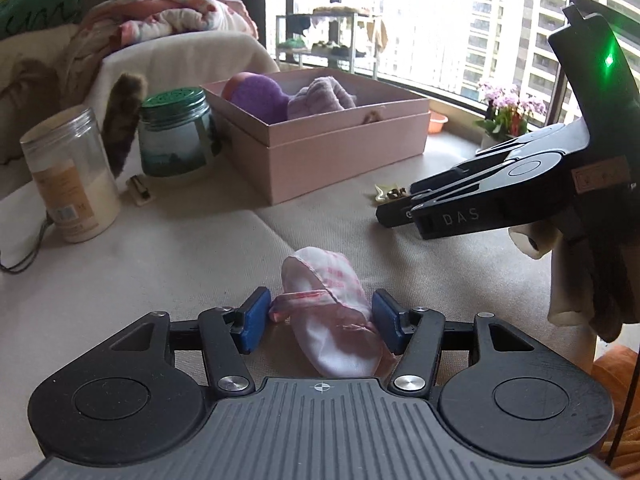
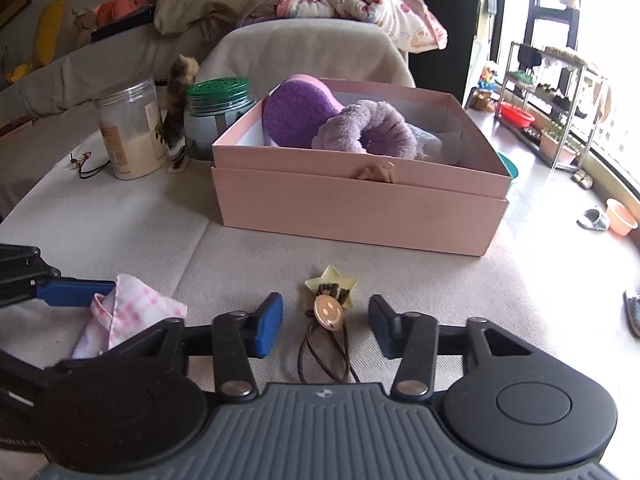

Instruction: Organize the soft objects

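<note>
While both grippers' jaws stand open, the pink cloth (image 1: pixel 332 316) lies between the left's (image 1: pixel 320 320).

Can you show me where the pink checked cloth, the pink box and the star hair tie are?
Pink checked cloth (image 1: pixel 332 320), left wrist view, its middle fold.
Pink cardboard box (image 2: pixel 360 208), right wrist view, its front wall.
Yellow star hair tie (image 2: pixel 332 280), right wrist view, the star charm.

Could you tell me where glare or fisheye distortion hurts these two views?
Left wrist view: the window is blown out, yet the pink checked cloth between the left gripper fingers stays sharp. Right wrist view: glare washes out the right edge, and the pink box bows slightly; the star hair tie reads clearly.
</note>
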Motion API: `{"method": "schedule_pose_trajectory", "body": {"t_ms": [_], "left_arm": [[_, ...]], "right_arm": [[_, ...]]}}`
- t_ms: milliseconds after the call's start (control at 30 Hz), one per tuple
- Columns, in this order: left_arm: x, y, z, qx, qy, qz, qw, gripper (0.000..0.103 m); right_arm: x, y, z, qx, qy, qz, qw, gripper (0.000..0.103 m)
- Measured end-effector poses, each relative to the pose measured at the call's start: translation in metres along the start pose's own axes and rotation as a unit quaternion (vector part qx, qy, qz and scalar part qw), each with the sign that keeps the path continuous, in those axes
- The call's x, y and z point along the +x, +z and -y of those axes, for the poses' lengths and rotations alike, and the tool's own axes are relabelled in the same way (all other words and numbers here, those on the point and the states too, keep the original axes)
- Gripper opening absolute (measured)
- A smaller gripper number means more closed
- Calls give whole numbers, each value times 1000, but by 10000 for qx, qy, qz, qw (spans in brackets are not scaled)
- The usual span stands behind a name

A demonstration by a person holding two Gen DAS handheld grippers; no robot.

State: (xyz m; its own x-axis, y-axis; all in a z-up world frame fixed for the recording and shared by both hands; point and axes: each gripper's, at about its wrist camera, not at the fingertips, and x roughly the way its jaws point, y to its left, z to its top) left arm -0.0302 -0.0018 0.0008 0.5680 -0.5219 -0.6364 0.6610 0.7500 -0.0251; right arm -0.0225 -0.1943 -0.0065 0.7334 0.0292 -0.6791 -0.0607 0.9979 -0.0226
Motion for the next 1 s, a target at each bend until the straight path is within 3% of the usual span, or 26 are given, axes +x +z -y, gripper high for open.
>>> {"method": "schedule_pose_trajectory", "body": {"t_ms": [33,100,167,233,733,1000], "left_arm": [[0,0,-1,11,-14,12,10000,61],[0,0,-2,-4,5,23,10000,58],[-1,0,-3,-44,77,34,10000,48],[-2,0,-5,-103,89,75,9999,20],[-4,9,-21,-291,-243,112,9992,14],[-18,52,-51,-636,-404,395,9964,14]], "right_arm": [[-1,1,-3,-77,-26,-34,10000,21],[-2,1,-6,-185,-100,-84,9997,19],[-4,1,-7,-212,-126,-140,9996,19],[-7,2,-5,-194,-138,-189,9995,19],[-52,11,9,147,-20,601,9981,19],[-78,13,15,89,30,1091,9940,19]]}}
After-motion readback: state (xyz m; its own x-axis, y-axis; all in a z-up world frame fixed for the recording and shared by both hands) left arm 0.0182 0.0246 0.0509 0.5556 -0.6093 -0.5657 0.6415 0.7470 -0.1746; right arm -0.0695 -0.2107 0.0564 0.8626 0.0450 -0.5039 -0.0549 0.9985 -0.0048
